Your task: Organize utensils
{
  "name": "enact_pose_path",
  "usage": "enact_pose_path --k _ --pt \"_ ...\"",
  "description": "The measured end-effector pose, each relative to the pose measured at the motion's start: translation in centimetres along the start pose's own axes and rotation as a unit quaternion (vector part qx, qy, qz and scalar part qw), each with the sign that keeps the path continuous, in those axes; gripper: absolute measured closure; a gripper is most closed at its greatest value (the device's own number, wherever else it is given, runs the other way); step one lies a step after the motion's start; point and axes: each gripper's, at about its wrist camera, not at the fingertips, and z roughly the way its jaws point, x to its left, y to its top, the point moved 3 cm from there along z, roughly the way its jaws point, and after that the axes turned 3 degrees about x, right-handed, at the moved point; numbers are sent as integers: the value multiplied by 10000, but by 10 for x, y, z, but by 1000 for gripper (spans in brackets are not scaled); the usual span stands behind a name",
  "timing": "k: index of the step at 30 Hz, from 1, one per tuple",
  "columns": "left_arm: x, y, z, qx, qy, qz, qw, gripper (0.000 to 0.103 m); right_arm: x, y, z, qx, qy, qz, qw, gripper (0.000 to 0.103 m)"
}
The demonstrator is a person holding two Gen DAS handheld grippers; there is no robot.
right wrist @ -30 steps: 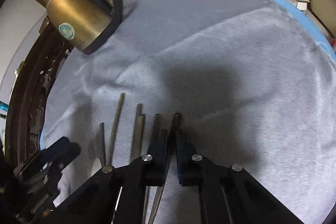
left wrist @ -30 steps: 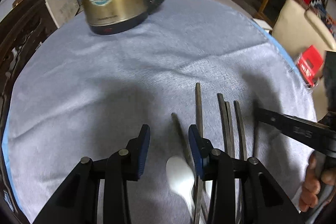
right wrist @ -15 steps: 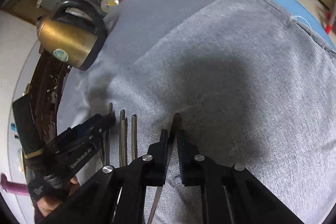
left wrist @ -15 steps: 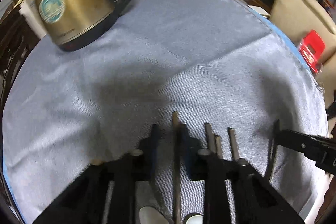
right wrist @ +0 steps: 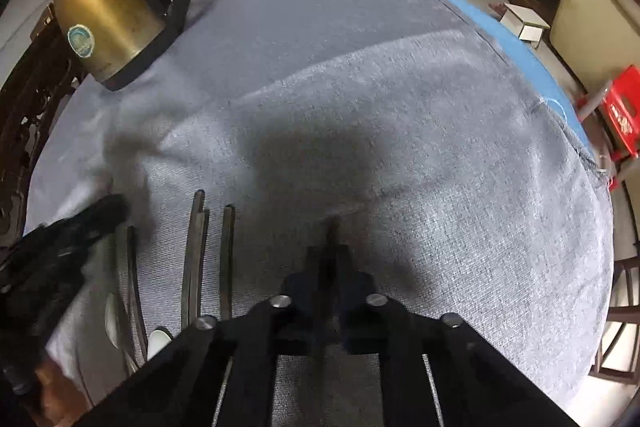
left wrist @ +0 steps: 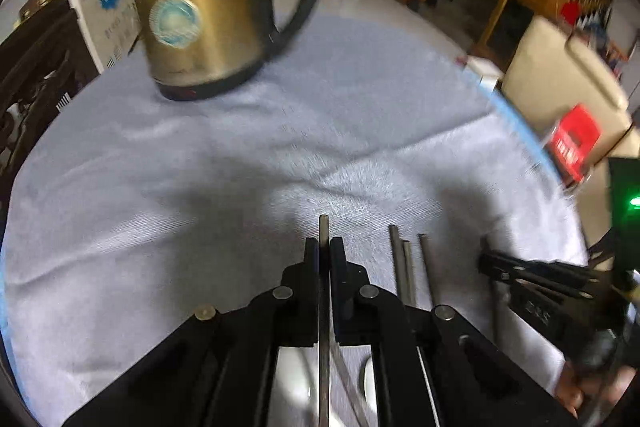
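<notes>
My left gripper [left wrist: 324, 247] is shut on the thin metal handle of a utensil [left wrist: 323, 227], whose tip pokes out past the fingers. To its right, three more metal handles [left wrist: 404, 259] lie side by side on the grey cloth [left wrist: 240, 155]. My right gripper [right wrist: 330, 251] is shut on another dark utensil handle [right wrist: 330, 231] and holds it apart from the row. In the right wrist view the same three handles [right wrist: 208, 243] lie to the left, with the left gripper [right wrist: 84, 223] beyond them. Spoon bowls [right wrist: 160, 339] show near the bottom.
A brass electric kettle [left wrist: 204, 3] with a black handle stands at the far left of the round table; it also shows in the right wrist view [right wrist: 108, 23]. A red stool [left wrist: 572, 143] and a beige chair [left wrist: 560, 75] stand past the table's right edge.
My left gripper went from open over the utensils to shut on one handle. My right gripper has carried its utensil to the right, away from the row.
</notes>
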Motion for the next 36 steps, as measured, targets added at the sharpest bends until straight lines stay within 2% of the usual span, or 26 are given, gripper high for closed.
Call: enact_pose_path --k 2,6,10,14,17,23,26,28,32,34,36 --pt "7 -7 -29 -262 -57 -131 9996 98 -8 -7 -15 -144 424 123 9989 96" --pt "16 -23 -91 -931 -12 -200 9955 98 -9 -22 -58 -678 858 -10 9940 96" --pt "12 -46 -155 -1650 -67 -239 9860 98 -2 -48 -119 -1485 1349 -283 9793 96" --pt "1 -79 -207 -2147 0 -206 9765 98 -2 -85 -178 -2349 1591 -385 9581 96" --pt "-7 -102 -235 -2441 59 -224 9695 98 7 -108 -207 -2873 1590 -392 9437 96" --pt "-17 -131 -284 -2887 -101 -412 9565 98 8 -163 -274 -3914 1790 -334 9020 96" --pt "-21 -143 -311 -3227 -193 -513 9449 98 6 -184 -303 -4297 2059 -213 8789 96" --pt "-25 -157 -333 -3499 -142 -524 9352 98 10 -199 -318 -4619 2077 -204 8621 96" --pt "-31 -177 -357 -3789 -160 -597 9234 98 22 -224 -339 -5022 2328 -184 8326 96" --pt "-33 -186 -357 -3880 -117 -661 9192 98 33 -233 -341 -5155 2284 -231 8256 96" --pt "-34 -191 -350 -3883 -126 -713 9187 98 45 -241 -336 -5206 2201 -305 8244 96"
